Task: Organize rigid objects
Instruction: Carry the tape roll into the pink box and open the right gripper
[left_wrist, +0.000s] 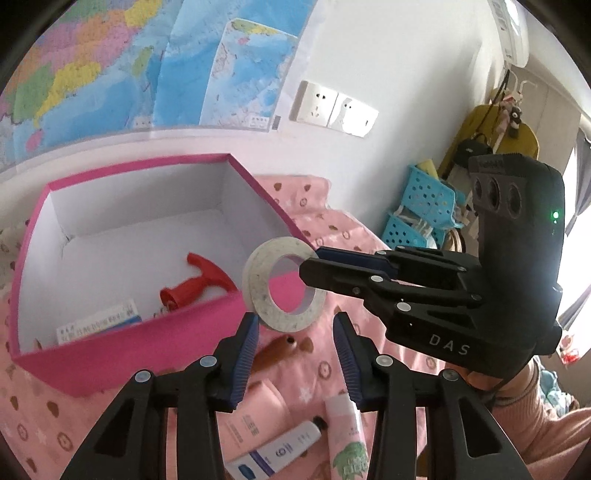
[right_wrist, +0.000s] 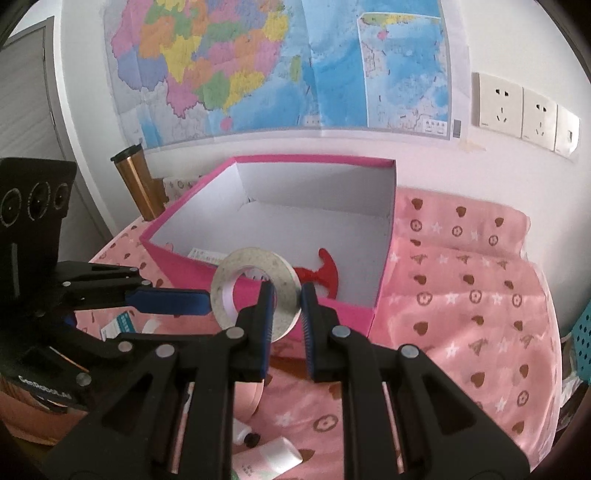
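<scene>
A white tape roll hangs in the air over the near right corner of an open pink box. My right gripper comes in from the right and is shut on the roll's rim, as its own view shows with the tape roll pinched between the pads. My left gripper sits just under the roll, jaws apart. Its left pad lies against the roll's lower edge and the right pad stays clear. Inside the box lie a red plastic handle and a small printed carton.
On the pink patterned cloth below the grippers lie a pink bottle, a white tube, a pink tube and a brown piece. A gold tumbler stands left of the box; blue baskets sit right. A sleeve shows.
</scene>
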